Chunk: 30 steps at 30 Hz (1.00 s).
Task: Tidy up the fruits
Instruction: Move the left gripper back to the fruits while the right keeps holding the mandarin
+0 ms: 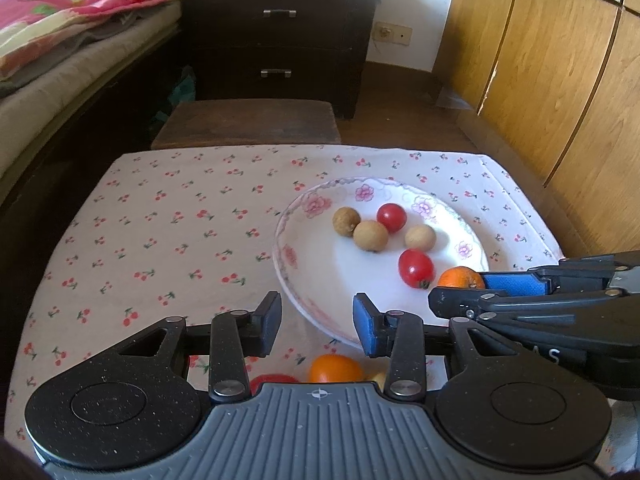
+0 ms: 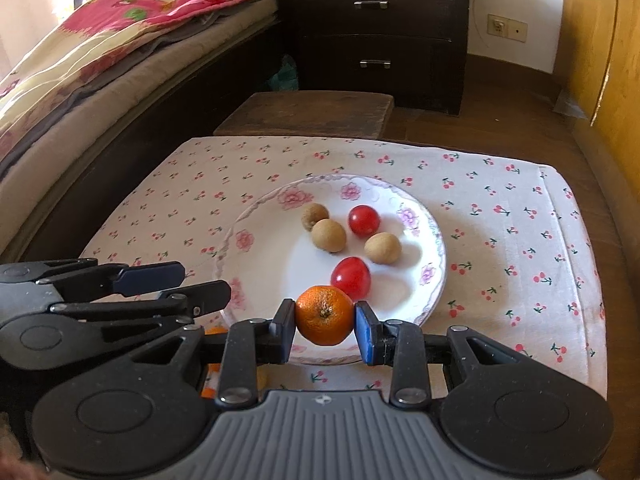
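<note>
A white flowered plate [image 2: 256,256] on the cherry-print cloth holds three brown longans [image 2: 328,235] and two red tomatoes [image 2: 351,277]. My right gripper [image 2: 325,330] is shut on a small orange [image 2: 325,315], holding it over the plate's near rim. In the left wrist view that orange [image 1: 460,277] shows at the tip of the right gripper [image 1: 460,289], which reaches in from the right. My left gripper [image 1: 316,322] stands open, nothing between its pads, just left of the plate [image 1: 280,248]. Beneath it on the cloth lie another orange [image 1: 335,368] and a red fruit [image 1: 274,378], partly hidden.
Beyond the table's far edge stands a dark wooden stool [image 1: 248,122], then a dark chest of drawers [image 1: 280,40]. A bed [image 2: 100,72] runs along the left. Wooden cupboard doors [image 1: 560,80] line the right. The left gripper [image 2: 188,285] sits close beside the right one.
</note>
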{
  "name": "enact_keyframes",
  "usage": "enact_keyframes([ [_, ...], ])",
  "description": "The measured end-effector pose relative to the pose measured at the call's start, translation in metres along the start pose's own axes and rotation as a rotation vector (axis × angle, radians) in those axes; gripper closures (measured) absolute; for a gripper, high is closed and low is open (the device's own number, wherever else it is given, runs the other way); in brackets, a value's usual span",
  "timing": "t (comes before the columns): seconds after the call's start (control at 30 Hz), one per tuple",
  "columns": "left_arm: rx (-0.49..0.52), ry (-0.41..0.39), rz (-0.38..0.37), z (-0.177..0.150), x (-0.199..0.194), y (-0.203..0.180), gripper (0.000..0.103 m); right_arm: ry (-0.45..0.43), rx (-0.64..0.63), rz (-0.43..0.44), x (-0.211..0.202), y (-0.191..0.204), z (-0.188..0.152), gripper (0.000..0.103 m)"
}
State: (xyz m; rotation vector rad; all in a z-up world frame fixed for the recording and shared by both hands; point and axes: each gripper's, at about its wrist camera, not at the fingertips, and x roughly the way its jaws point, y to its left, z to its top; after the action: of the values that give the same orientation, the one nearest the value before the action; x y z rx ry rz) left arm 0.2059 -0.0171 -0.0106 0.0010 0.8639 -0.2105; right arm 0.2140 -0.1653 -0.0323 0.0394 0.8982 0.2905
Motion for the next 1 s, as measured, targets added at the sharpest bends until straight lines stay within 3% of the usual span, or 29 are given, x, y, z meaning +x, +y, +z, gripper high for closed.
enact_keyframes([
  [0.63, -0.043, 0.018, 0.042, -0.014, -0.016, 0.04, 0.054, 0.048, -0.062, 0.057, -0.006, 0.036, -0.022, 0.07],
  [1.0, -0.044, 0.014, 0.009, -0.017, -0.023, 0.047, 0.051, 0.114, -0.059, 0.097, 0.01, 0.062, -0.042, 0.069],
])
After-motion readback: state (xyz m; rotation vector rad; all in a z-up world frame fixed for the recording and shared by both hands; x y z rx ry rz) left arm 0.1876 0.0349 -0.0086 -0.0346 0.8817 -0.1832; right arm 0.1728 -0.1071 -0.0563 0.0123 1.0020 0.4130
